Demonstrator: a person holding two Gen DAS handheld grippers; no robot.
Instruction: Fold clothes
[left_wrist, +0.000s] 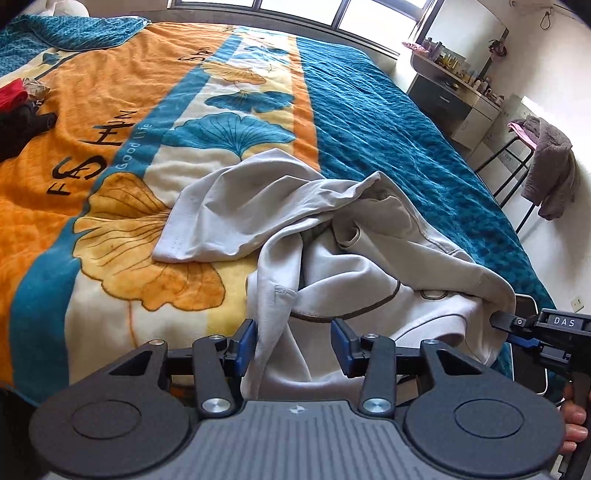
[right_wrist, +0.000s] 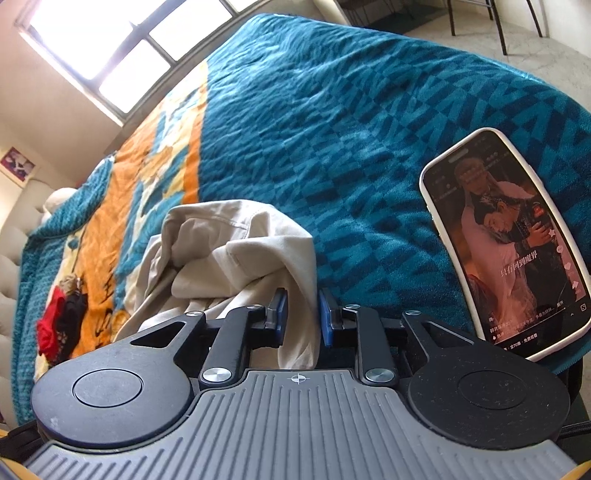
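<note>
A crumpled cream-white garment (left_wrist: 280, 206) lies on the bed near its front edge. My left gripper (left_wrist: 293, 345) is open, its blue pads either side of a hanging fold of the garment without pinching it. My right gripper (right_wrist: 301, 317) has its pads partly closed around a fold of the same garment (right_wrist: 236, 240); a narrow gap shows on the right pad's side. In the left wrist view the right gripper (left_wrist: 496, 318) grips the garment's edge at the right.
The bed is covered by a teal, orange and cream blanket (left_wrist: 351, 110). A phone (right_wrist: 506, 240) with a lit screen lies on the blanket right of my right gripper. Red and black clothes (left_wrist: 18, 118) lie far left. A chair with grey clothing (left_wrist: 550, 166) stands beside the bed.
</note>
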